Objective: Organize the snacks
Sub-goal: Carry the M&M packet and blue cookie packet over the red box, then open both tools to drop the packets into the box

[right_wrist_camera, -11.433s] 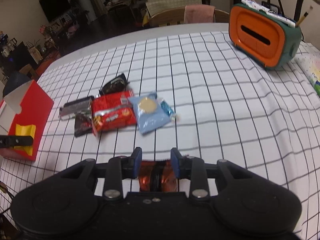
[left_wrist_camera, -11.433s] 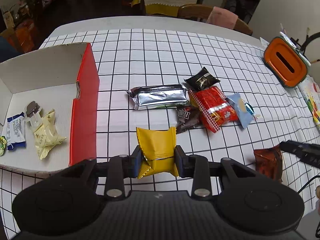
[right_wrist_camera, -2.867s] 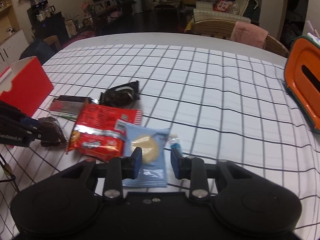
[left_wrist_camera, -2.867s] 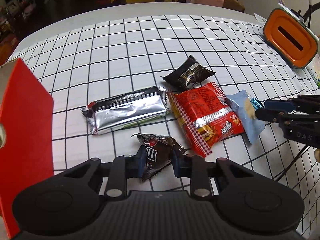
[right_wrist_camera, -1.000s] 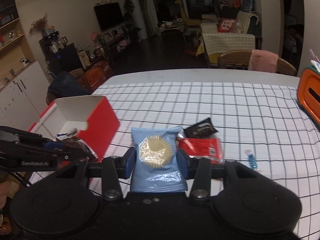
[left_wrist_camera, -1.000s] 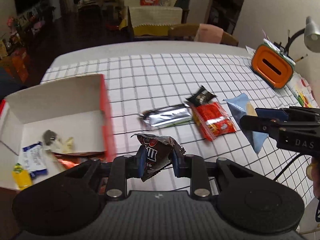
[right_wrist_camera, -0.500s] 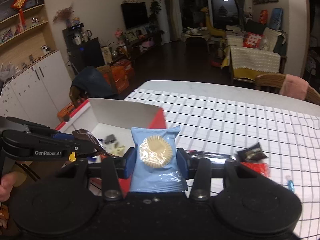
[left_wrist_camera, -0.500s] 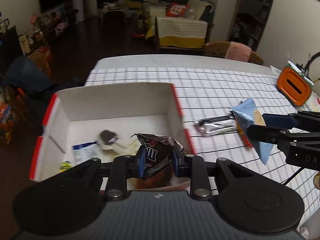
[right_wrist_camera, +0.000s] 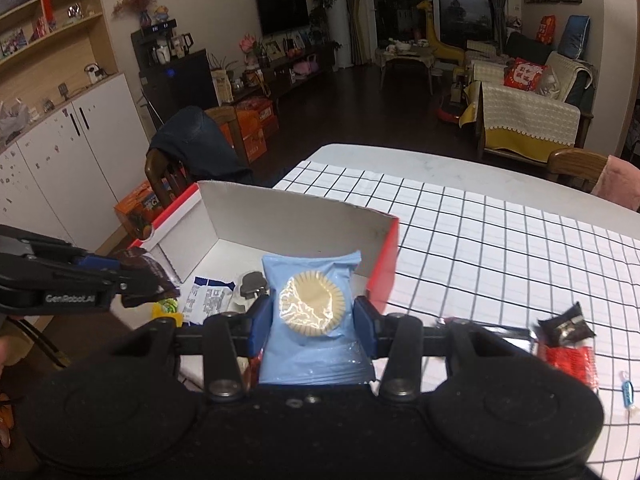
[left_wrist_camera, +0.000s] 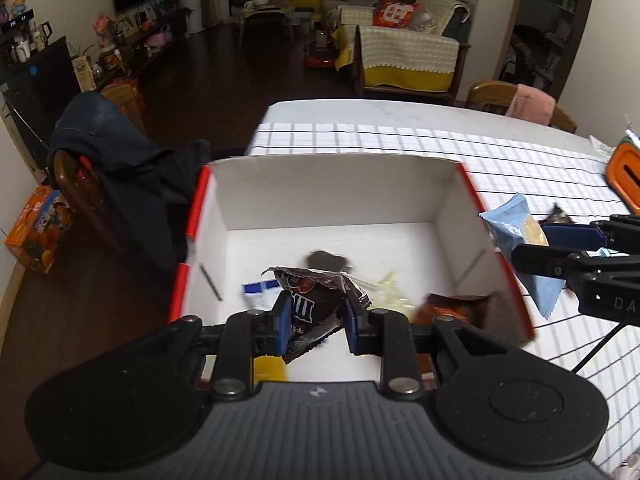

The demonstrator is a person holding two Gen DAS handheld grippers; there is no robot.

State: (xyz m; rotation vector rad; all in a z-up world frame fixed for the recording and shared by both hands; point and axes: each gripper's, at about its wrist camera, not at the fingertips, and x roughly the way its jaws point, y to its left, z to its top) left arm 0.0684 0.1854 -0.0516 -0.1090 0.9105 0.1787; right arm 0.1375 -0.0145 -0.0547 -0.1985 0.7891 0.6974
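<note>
Now your left gripper [left_wrist_camera: 314, 316] jaws pinch one crinkled brown candy bag [left_wrist_camera: 316, 300], your right gripper [right_wrist_camera: 314, 322] jaws one glossy blue biscuit packet [right_wrist_camera: 316, 316], over one red cardboard box [left_wrist_camera: 332, 196].

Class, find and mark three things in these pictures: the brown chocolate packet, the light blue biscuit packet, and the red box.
brown chocolate packet [left_wrist_camera: 310, 300], left wrist view, printed front between the pads.
light blue biscuit packet [right_wrist_camera: 312, 300], right wrist view, on the round biscuit.
red box [left_wrist_camera: 336, 192], left wrist view, white inside of the far wall.
</note>
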